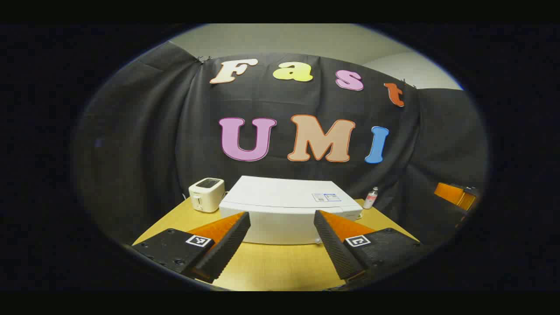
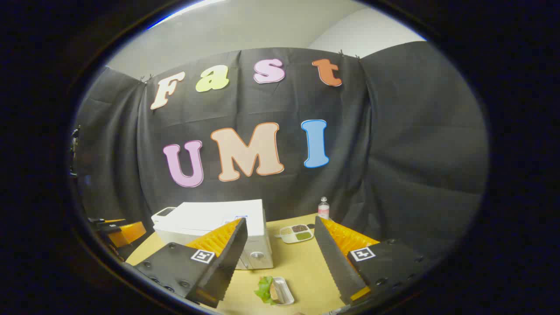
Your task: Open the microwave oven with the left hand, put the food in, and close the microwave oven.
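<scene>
Microwave oven (image 1: 284,210) sits at the far middle of the wooden table (image 1: 271,267), white, with its door closed as far as I can see. In the left gripper view my left gripper (image 1: 282,238) hangs above the near table edge, jaws spread wide and holding nothing, the oven straight ahead between the fingers. A white toaster (image 1: 206,194) stands just left of the oven, and a small bottle (image 1: 370,197) stands at its far right corner.

In the right gripper view my right gripper (image 2: 280,258) is also spread wide and empty. The food (image 2: 273,289), green leaves in a small white tray, lies on the table near me, below and between the fingers, to the right of the oven's front. Farther off, a divided dish (image 2: 296,232) with three fillings rests near the bottle.
</scene>
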Demonstrator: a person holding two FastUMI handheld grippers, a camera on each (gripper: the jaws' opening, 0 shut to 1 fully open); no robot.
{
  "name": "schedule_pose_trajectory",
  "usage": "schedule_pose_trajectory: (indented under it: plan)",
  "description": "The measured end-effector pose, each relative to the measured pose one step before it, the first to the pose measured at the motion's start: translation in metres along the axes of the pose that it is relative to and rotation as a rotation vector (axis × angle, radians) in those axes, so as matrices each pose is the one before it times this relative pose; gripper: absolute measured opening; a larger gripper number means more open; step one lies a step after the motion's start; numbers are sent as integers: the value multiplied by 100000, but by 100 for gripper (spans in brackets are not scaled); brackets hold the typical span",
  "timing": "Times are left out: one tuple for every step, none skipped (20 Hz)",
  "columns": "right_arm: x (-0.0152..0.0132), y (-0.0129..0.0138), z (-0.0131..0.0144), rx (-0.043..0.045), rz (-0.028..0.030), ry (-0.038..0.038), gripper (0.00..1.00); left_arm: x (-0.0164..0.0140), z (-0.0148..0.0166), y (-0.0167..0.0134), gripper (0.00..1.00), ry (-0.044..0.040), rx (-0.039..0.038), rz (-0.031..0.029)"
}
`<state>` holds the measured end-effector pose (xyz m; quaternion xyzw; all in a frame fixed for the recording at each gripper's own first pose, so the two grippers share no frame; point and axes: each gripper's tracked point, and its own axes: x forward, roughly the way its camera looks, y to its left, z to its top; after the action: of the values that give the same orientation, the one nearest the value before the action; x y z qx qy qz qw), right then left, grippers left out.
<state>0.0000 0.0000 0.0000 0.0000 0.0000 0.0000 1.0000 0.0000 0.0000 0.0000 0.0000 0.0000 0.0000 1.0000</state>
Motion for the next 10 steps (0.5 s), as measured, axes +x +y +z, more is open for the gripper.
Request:
schedule_pose_trajectory:
  plan:
    - [33,-40,153,-486,-140,213,96,329,214,-94,92,-710,-72,-29]
    - [122,-50,142,-553,-110,219,96,463,107,37,92,164,-141,-42]
    - [195,-152,94,-627,-54,-20,92,265,1,1,92,470,92,36]
    - [153,-27,269,-720,-166,-443,92,267,141,89,96,-164,178,78]
    - [232,-63,284,-706,-38,-646,92,266,212,-63,96,-572,193,-227]
    - [147,-117,276,-742,-110,-497,92,310,-11,-164,96,-187,-47,-231]
    - [100,-78,16,-829,45,-179,92,175,-104,-272,96,382,-221,-682]
    - [176,-59,23,-1001,-61,153,92,132,-73,-439,92,239,10,-972]
    - [225,-219,-67,-920,-501,47,92,82,-17,-202,93,78,-30,-398]
    - [197,-231,49,-709,-550,-41,96,277,-84,-262,92,115,-354,-510]
